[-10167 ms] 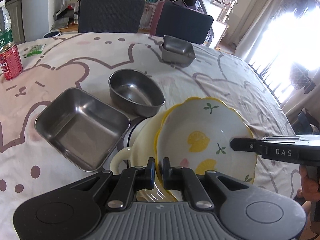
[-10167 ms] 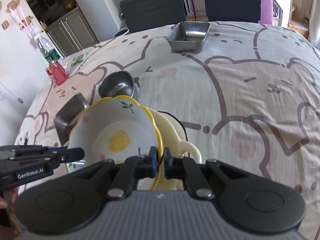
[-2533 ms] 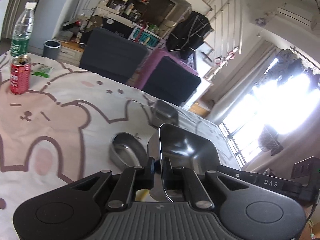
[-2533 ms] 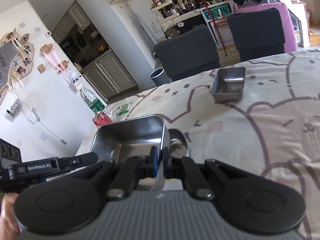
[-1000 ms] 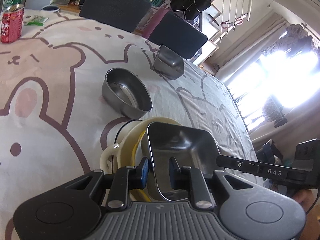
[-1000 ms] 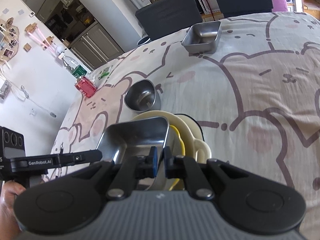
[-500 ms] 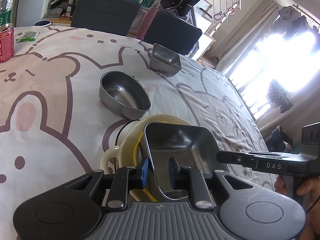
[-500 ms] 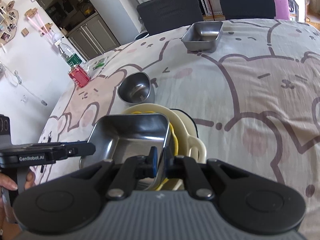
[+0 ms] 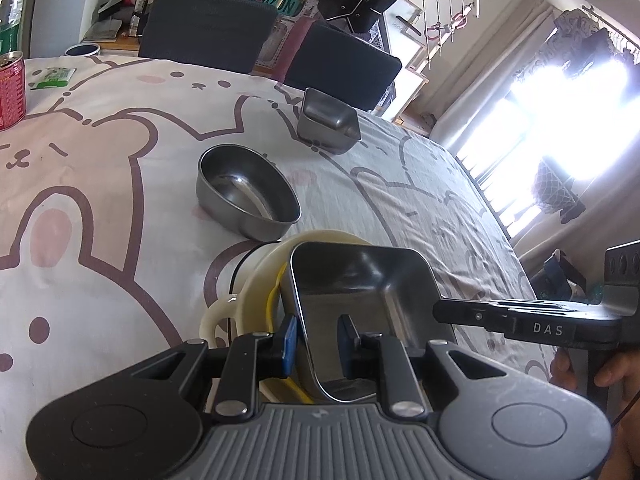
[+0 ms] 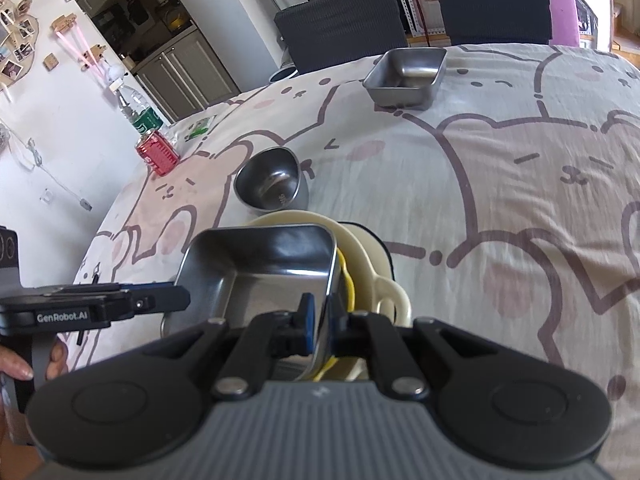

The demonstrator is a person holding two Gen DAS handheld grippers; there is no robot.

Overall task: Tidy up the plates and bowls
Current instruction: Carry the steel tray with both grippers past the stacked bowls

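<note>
The square steel tray (image 9: 360,292) sits on the yellow-rimmed bowl (image 10: 347,280) in the cream handled dish (image 9: 236,308). Your left gripper (image 9: 316,338) has let go, its jaws parted around the tray's wall. Your right gripper (image 10: 322,318) stays clenched on the opposite wall. Beyond lie the round steel bowl (image 9: 246,194) and small steel tray (image 10: 406,72) on the bear-print cloth (image 10: 500,184).

My left cam sits behind my left gripper (image 9: 316,340), angled down, tight on the square steel tray (image 9: 360,288), facing the chairs and bright window. My right cam sits behind my right gripper (image 10: 320,322), same tilt, facing the kitchen side. Both share the tray, the oval steel bowl (image 9: 248,198), the far small tray (image 10: 406,76), and each other's gripper.
</note>
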